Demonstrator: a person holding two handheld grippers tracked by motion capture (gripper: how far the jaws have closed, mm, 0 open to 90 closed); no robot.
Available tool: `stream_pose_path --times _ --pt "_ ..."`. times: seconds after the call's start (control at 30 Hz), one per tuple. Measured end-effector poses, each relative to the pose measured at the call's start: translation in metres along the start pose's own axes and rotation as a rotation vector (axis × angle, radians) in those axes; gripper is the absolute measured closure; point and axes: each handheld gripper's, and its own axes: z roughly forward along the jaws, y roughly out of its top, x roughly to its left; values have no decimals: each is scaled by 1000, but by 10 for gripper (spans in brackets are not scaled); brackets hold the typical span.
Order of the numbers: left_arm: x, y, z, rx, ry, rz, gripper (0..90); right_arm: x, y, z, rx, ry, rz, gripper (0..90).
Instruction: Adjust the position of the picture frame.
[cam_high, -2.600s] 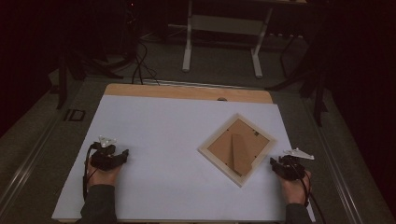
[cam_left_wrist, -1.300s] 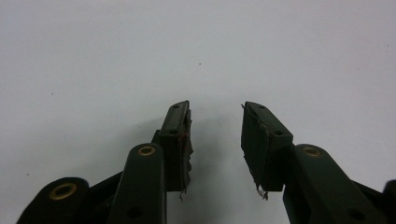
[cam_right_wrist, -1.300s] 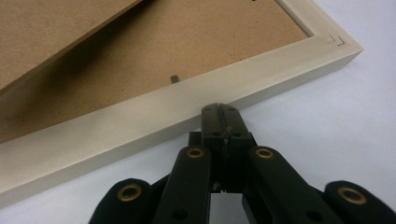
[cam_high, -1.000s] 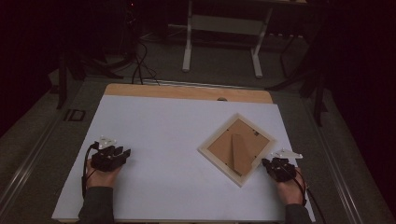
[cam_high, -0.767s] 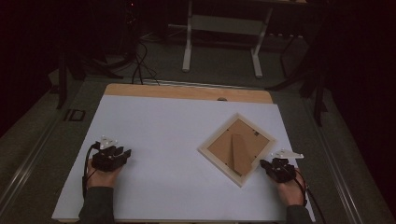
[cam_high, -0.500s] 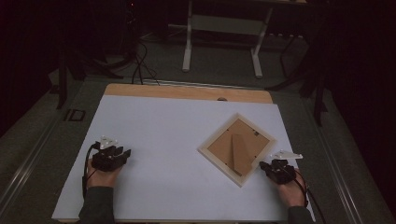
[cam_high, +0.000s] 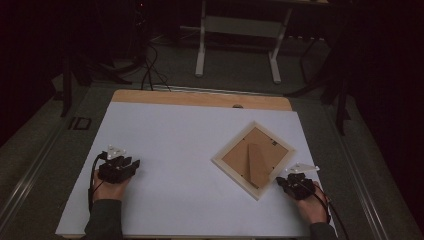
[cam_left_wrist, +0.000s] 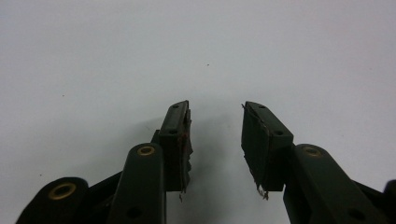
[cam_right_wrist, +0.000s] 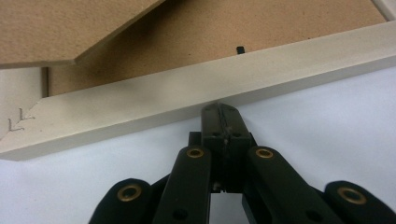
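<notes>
Picture frame (cam_high: 253, 161) lies face-down at lower right of the desk (cam_high: 165, 135). Right gripper (cam_right_wrist: 220, 108) — fingers closed, empty — meets its pale edge. Left gripper (cam_left_wrist: 215, 122) rests open at lower left.

Picture frame (cam_high: 254, 159) face-down on white sheet (cam_high: 170, 145); right gripper (cam_high: 283, 183) at its edge.

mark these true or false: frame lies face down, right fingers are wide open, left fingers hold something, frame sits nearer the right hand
1. The picture frame lies back side up. True.
2. The right gripper has its fingers wide open. False: they are shut together, tips at the frame's edge.
3. The left gripper holds something. False: its fingers are apart with nothing between them, over the bare white table.
4. The frame lies nearer the right gripper than the left. True.
</notes>
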Motion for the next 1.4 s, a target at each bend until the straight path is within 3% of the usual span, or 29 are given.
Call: stream_pose_path --times 0.6,1.4 --pt "-1 1 1 -3 0 6 639 9 6 4 -9 52 -34 899" --pt "1 1 3 0 3 -2 629 33 29 23 -12 114 -98 899"
